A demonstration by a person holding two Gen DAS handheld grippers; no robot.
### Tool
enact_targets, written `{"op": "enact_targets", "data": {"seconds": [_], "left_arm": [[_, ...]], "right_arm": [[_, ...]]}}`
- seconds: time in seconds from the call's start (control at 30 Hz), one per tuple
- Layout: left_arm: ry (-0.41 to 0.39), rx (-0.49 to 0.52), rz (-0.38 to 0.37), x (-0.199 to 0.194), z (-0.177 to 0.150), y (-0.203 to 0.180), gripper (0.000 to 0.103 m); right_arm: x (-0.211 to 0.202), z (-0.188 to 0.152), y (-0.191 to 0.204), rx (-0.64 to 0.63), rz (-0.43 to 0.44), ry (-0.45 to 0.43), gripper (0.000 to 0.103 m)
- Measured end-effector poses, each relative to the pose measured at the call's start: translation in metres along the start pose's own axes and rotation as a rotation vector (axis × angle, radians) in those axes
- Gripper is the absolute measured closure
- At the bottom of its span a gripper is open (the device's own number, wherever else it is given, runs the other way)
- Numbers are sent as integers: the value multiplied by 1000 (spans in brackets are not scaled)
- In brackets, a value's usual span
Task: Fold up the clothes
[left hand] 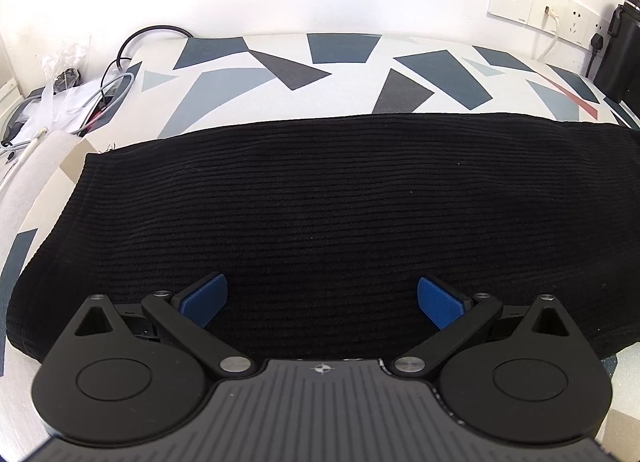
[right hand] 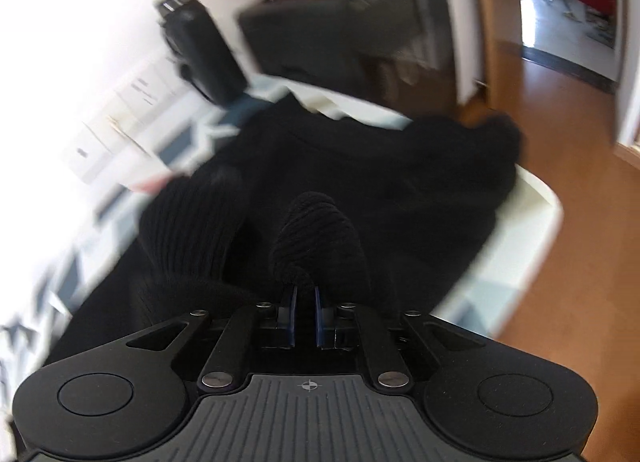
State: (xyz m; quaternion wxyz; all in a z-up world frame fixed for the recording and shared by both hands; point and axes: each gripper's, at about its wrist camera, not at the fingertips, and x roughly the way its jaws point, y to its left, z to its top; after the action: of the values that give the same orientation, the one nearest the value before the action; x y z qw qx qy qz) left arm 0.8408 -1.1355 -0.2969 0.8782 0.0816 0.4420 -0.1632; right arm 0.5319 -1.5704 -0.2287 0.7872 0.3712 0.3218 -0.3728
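Here, in the left wrist view, the black ribbed knit garment point(left hand: 320, 214) lies spread flat across a surface covered in a white cloth printed with grey and blue angular shapes point(left hand: 344, 58); whether this is a bed or a worktop I cannot tell. The left tool point(left hand: 322, 302) hangs over the near edge of the knit, tilted steeply down, its blue pads spread wide with nothing between them. The fabric looks soft, thick and limp, light enough to lift but likely to sag and stretch, so a hem or corner seems the best place to pinch. In the right wrist view, which is blurred, the right tool point(right hand: 306, 302) also points downward, its jaws closed tight on a raised bunch of the same black knit point(right hand: 316, 230), with the rest of the garment trailing towards the far edge of the surface.
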Motion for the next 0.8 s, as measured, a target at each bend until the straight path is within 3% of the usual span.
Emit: {"op": "enact_targets", "data": {"seconds": [0.17,0.3,0.43,0.53,0.63,0.8], "left_arm": [[0,5,-4,0,0,1,0],[-1,8,-7,0,0,1,0],[-5,9,-8,0,-1,1,0],[-7,12,-9,-1,-2,1,0],[-11,10,-7,-1,-2,1,0],[-11,10,-6,-1,-2,1,0]], "right_arm": [[12,-21,-24,22,-28,34,95],[4,-12,-18,-65,-29,59,90],[-23,2,-22,0,9,10,69],[-48,12,-11,-14,-13,-74,41],[-59,20,7,-77,27,-140,39],[-33,45,27,-52,138,-102,39]]}}
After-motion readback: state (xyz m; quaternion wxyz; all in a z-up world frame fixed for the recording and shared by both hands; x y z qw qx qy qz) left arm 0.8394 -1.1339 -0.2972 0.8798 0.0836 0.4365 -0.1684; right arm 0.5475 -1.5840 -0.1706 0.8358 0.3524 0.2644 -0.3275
